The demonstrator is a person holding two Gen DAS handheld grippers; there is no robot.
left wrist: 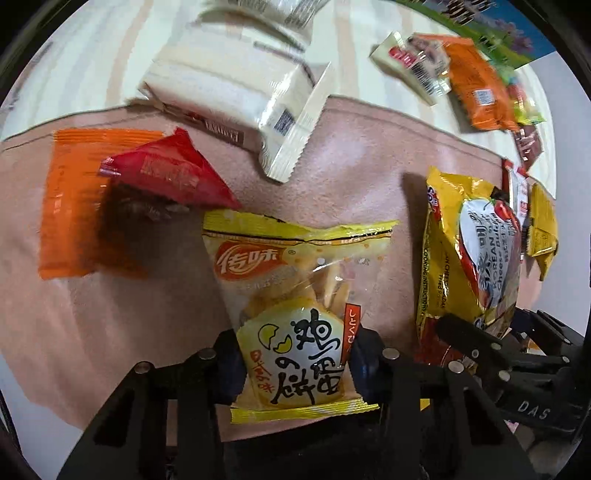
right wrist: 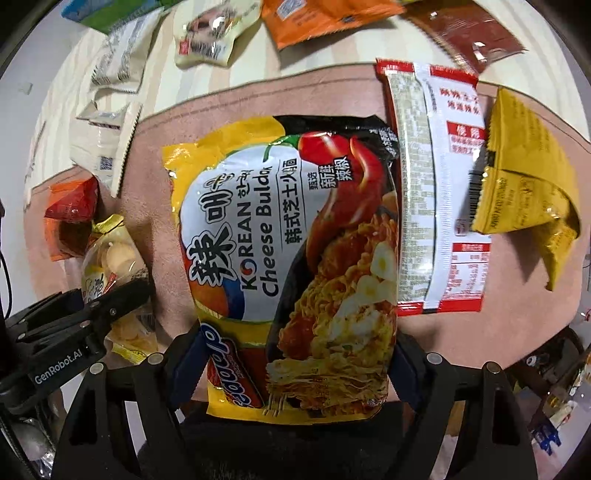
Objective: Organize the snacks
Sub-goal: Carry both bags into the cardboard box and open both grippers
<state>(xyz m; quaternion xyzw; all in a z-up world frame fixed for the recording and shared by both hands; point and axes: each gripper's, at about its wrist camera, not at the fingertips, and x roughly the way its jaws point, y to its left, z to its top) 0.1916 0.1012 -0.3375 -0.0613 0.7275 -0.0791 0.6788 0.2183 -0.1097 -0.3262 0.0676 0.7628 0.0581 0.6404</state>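
A yellow egg-biscuit packet with a clear window stands between the fingers of my left gripper, which is shut on its lower half above the pink mat. In the right wrist view the same packet shows at the left. My right gripper is shut on a large yellow Korean cheese noodle packet, with the blue pads against its two long edges. This noodle packet hangs to the right of the biscuits, with a black finger on it.
On the mat lie an orange packet, a red packet, a red-and-white packet and a mustard-yellow packet. White packets, an orange packet and a brown packet lie beyond on the striped cloth.
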